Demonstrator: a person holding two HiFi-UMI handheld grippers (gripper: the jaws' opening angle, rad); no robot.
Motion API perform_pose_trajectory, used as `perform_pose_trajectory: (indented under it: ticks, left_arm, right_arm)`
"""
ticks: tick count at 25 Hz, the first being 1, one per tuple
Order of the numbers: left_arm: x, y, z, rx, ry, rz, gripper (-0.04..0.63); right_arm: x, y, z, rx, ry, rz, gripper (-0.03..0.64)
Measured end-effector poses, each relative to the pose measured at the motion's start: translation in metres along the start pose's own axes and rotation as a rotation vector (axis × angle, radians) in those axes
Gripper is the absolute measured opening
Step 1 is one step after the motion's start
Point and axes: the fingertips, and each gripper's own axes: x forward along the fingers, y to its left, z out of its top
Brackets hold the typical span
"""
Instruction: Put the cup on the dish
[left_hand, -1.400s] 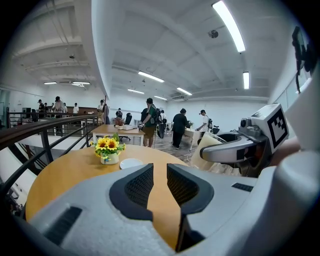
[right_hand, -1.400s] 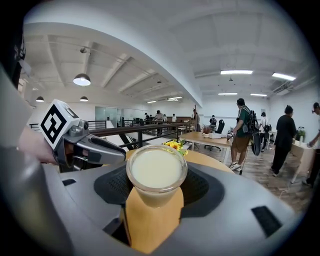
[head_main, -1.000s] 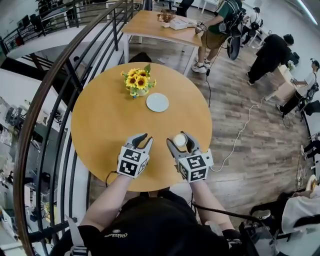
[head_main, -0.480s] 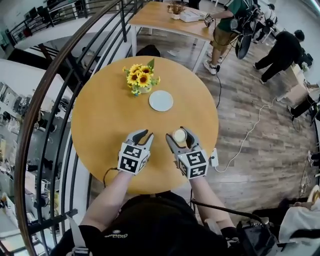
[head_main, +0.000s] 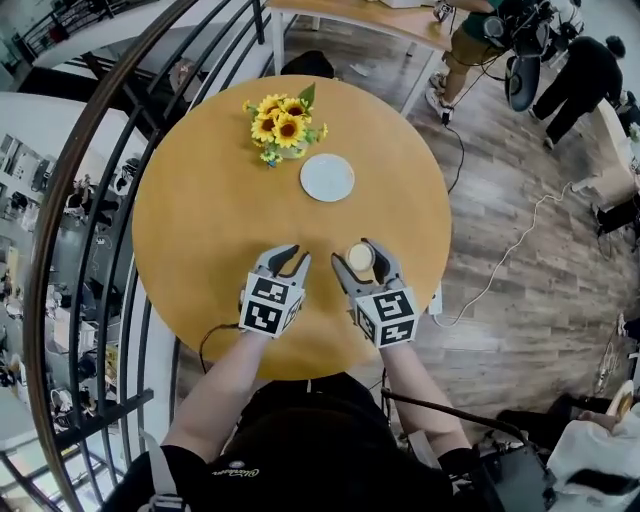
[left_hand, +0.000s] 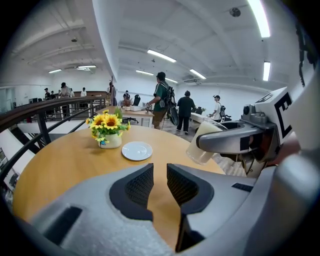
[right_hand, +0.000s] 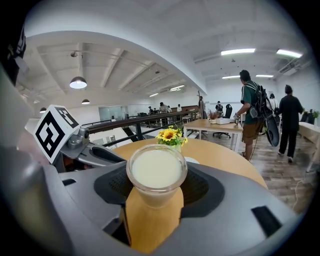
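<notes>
Round wooden table, your right gripper clamped on clear cup of pale liquid, your left gripper empty, jaws slightly parted, round white dish well apart beyond.

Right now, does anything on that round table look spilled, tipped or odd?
Nothing stands out. The cup, full of pale liquid, is held in the right gripper; no spill shows on the table. The dish lies bare.
</notes>
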Motion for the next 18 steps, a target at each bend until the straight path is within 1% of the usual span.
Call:
perform_pose_trajectory:
  ticks: [4,8,11,14,18]
  left_arm:
    - [0.024,0.006,-0.019,-0.033,0.041,0.001,0.084]
    - [0.044,0.012,-0.041,-0.058,0.078,0.0,0.084]
    - [0.054,0.016,-0.05,-0.071,0.097,-0.001,0.084]
    - [0.063,0.019,-0.051,-0.081,0.102,-0.001,0.084]
    - [0.073,0.028,-0.047,-0.09,0.101,0.004,0.084]
  right_arm:
    - [0.017,-0.01,-0.023,0.017,0.045,0.018,0.259]
    - [0.034,-0.019,-0.056,0.048,0.093,0.018,0.261]
    - [0.045,-0.025,-0.07,0.064,0.117,0.019,0.259]
    - [0.058,-0.031,-0.072,0.056,0.123,0.024,0.259]
    - [0.087,-0.043,-0.061,0.032,0.107,0.031,0.259]
